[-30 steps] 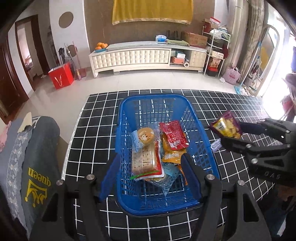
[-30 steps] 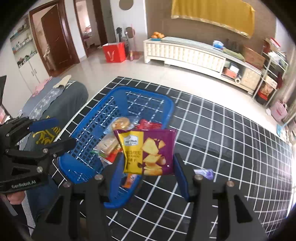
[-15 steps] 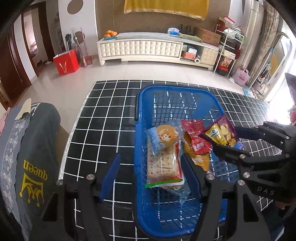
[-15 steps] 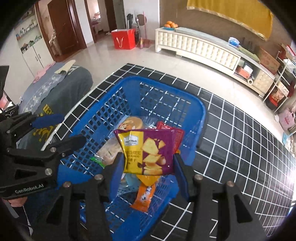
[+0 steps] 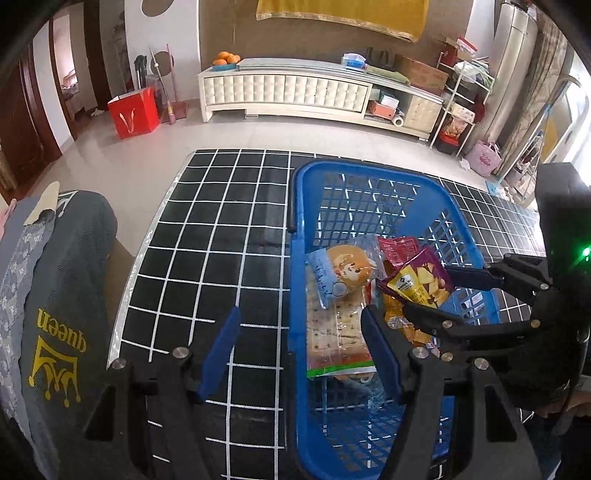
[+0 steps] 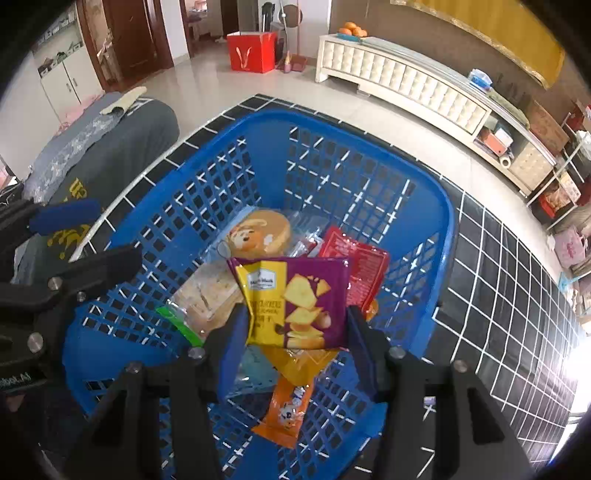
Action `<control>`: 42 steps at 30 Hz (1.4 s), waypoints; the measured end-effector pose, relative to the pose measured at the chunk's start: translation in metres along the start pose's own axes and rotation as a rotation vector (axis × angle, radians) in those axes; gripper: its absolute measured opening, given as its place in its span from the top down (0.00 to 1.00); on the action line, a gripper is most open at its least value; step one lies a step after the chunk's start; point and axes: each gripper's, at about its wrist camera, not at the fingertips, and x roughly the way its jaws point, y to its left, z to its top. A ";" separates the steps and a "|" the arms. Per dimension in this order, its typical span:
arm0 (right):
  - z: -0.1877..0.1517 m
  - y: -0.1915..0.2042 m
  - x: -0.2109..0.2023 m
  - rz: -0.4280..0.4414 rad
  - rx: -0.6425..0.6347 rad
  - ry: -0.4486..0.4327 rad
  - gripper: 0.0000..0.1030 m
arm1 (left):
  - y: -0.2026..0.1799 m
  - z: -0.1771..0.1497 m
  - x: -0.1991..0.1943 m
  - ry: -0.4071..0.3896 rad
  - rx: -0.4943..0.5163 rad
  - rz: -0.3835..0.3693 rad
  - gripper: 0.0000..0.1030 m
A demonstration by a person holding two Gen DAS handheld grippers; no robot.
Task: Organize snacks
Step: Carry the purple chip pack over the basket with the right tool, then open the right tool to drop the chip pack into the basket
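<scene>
- Cracker bag (image 6: 295, 301), purple and yellow, sits clamped in the right gripper (image 6: 295, 328) jaws, held above the blue basket (image 6: 439, 206).
- Left gripper (image 5: 301, 339) jaws stand apart and empty, straddling the basket's rim at 9 o'clock.
- Bun packet (image 6: 258, 230) lies inside at 12 o'clock of the bag.

Black grid-pattern mat (image 5: 221, 236) fills the centre. Grey garment with yellow "queen" print (image 5: 59, 332) at 9 o'clock. Red paper bag (image 5: 133, 116) on the tiled floor at 11 o'clock. White tufted cabinet (image 5: 284, 94) at 12 o'clock, bowl of oranges (image 5: 226, 59) on its left end. Pink bag (image 5: 484, 158) at 2 o'clock beside a wire rack (image 5: 458, 107). Yellow cloth (image 5: 343, 14) on the wall above.
</scene>
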 end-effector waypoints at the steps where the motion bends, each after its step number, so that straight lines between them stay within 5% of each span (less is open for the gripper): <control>1: 0.000 0.001 0.001 0.000 -0.004 0.005 0.44 | 0.000 0.000 0.000 0.001 0.001 0.001 0.36; 6: 0.002 0.010 0.006 -0.015 -0.058 0.033 0.39 | -0.003 -0.002 -0.003 -0.002 0.007 0.004 0.36; 14: -0.003 0.013 -0.009 -0.035 -0.079 0.012 0.15 | -0.001 -0.007 -0.013 -0.018 0.008 0.009 0.36; 28: -0.031 -0.003 -0.067 -0.031 -0.017 -0.095 0.13 | -0.019 -0.020 -0.042 -0.072 0.036 -0.022 0.36; 35: -0.053 -0.037 -0.089 -0.057 0.056 -0.130 0.13 | -0.043 -0.024 -0.054 -0.114 0.076 -0.018 0.36; 42: -0.077 -0.076 -0.094 -0.065 0.147 -0.134 0.13 | -0.061 -0.025 -0.043 -0.072 0.092 -0.057 0.36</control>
